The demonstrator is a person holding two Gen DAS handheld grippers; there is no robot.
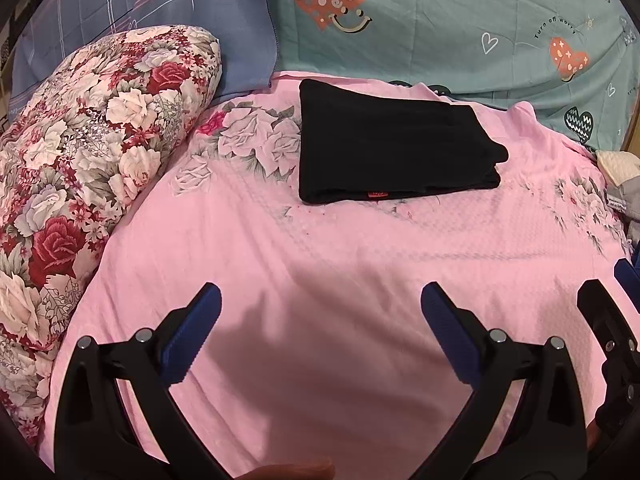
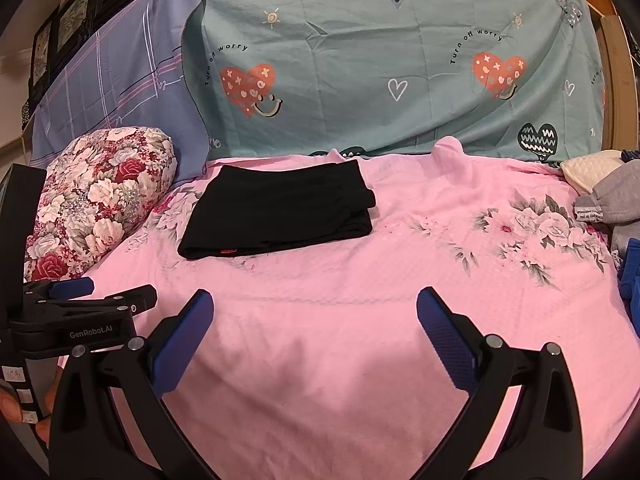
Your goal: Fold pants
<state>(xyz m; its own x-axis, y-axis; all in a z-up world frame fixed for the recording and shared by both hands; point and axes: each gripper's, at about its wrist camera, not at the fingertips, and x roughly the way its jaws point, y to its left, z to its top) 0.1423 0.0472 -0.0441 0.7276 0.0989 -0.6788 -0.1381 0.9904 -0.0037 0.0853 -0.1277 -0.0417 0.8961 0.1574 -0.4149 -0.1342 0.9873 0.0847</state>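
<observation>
Folded black pants [image 1: 394, 142] lie on the pink floral sheet [image 1: 320, 280].

Both the left gripper [image 1: 320, 304] and the right gripper [image 2: 315, 308] are spread wide and hold nothing; the pants are at 12 o'clock from them, the floral pillow [image 1: 92, 148] at 10 o'clock.

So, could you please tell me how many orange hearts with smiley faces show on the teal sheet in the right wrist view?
2: one orange smiley heart at the left of the teal patterned sheet, another toward its right. Others may lie outside the frame.
</observation>
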